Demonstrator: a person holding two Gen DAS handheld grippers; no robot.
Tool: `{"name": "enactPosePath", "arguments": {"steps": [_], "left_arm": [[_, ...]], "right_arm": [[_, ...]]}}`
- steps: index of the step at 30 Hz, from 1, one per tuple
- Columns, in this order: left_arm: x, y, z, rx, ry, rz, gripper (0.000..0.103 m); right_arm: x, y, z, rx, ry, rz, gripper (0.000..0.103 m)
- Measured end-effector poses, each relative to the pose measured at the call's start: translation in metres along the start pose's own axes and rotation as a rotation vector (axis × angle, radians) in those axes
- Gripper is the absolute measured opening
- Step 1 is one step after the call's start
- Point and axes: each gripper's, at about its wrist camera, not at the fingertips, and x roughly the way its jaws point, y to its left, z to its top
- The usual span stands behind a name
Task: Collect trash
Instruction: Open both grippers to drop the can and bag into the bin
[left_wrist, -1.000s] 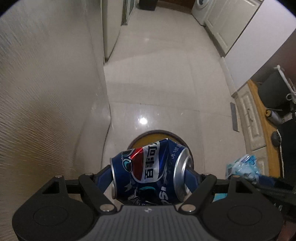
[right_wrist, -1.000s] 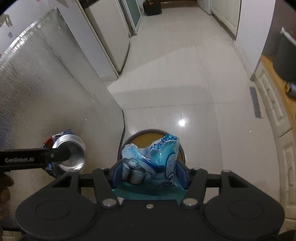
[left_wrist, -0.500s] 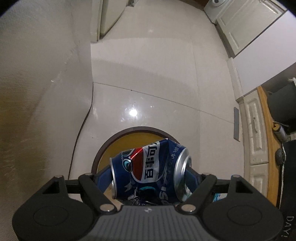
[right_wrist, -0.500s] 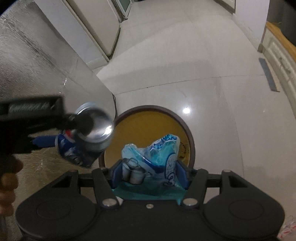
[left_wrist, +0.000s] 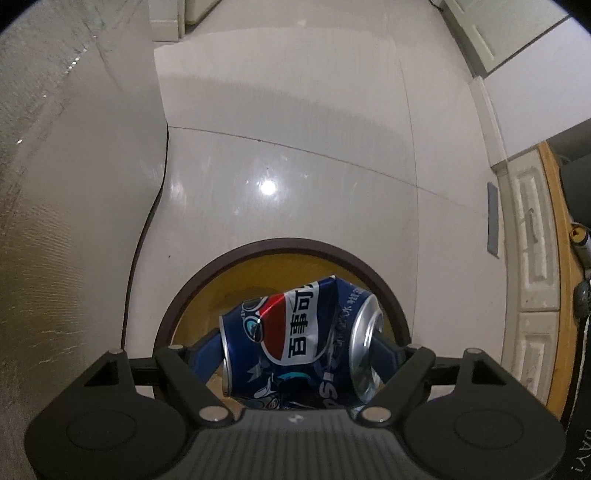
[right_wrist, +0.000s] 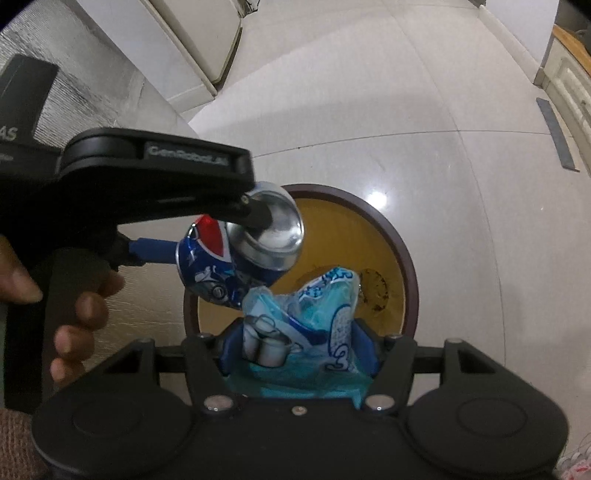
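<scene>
While both claws hang over the round bin (right_wrist: 410, 273) on the floor, left claw (left_wrist: 301, 349) clamps a dented Pepsi can (left_wrist: 295, 343) end-to-end; right claw (right_wrist: 295, 343) pinches a blue snack wrapper (right_wrist: 314, 325), jaws approx. half apart.

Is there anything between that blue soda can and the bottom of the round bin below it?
Nothing: in the left wrist view the dented can, clamped in the left hand-held gripper, hangs over the bin, whose yellow inside shows bare beneath it.
</scene>
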Motion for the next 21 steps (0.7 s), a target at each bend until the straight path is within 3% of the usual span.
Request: {"name": "enactPosePath", "arguments": {"steps": [3, 5, 6, 8, 21], "left_arm": [[0.005, 0.004, 0.003, 0.030, 0.028, 0.008, 0.083], [0.005, 0.008, 0.005, 0.027, 0.036, 0.014, 0.097], [0.004, 0.011, 0.005, 0.019, 0.032, 0.019, 0.098], [0.001, 0.017, 0.005, 0.001, 0.023, 0.015, 0.098], [-0.014, 0.033, -0.015, 0.056, 0.082, 0.077, 0.100]], "right_arm": [[0.006, 0.001, 0.001, 0.006, 0.006, 0.005, 0.063], [0.009, 0.002, 0.000, 0.006, 0.007, 0.012, 0.066], [0.009, 0.002, -0.002, 0.009, 0.004, 0.017, 0.068], [0.011, 0.002, -0.004, 0.020, -0.004, 0.016, 0.080], [0.011, -0.004, -0.018, 0.023, 0.058, -0.025, 0.090]]}}
